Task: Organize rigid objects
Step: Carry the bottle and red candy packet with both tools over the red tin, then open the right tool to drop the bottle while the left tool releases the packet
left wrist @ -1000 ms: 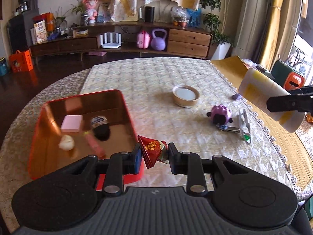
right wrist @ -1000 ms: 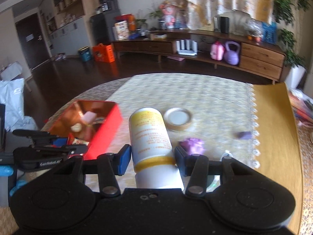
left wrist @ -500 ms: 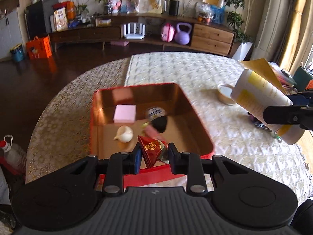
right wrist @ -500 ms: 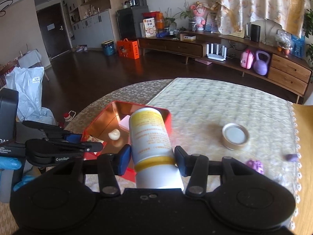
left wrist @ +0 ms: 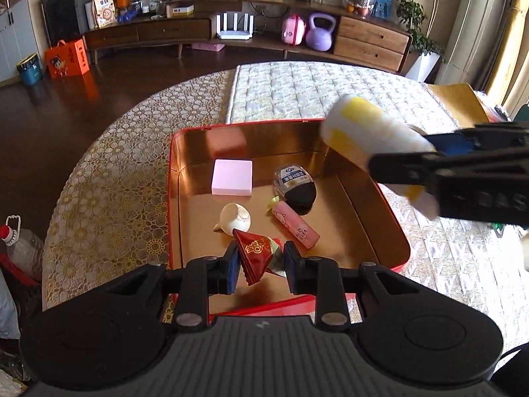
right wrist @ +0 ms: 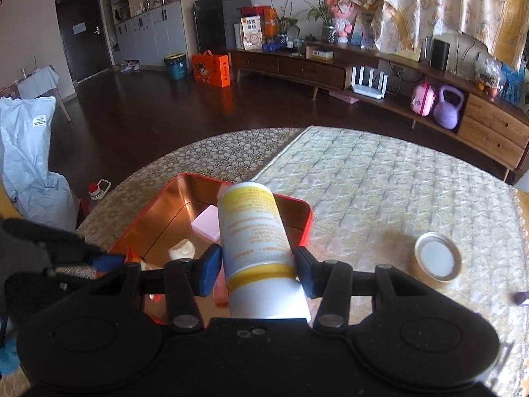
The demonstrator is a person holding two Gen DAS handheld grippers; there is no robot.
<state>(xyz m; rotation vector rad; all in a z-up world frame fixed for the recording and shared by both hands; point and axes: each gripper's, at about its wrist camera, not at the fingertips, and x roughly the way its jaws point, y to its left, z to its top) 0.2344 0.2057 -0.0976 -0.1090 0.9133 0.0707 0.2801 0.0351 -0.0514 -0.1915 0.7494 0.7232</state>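
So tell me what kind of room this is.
Most likely a home living room: a long wooden media console holding a router, a draped curtain, and a round cloth-covered table.

The left tool [left wrist: 259, 261] pinches a red packet [left wrist: 256, 251] over the red tin [left wrist: 363, 198].

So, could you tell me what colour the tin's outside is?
Red tin, seen best from the right wrist.
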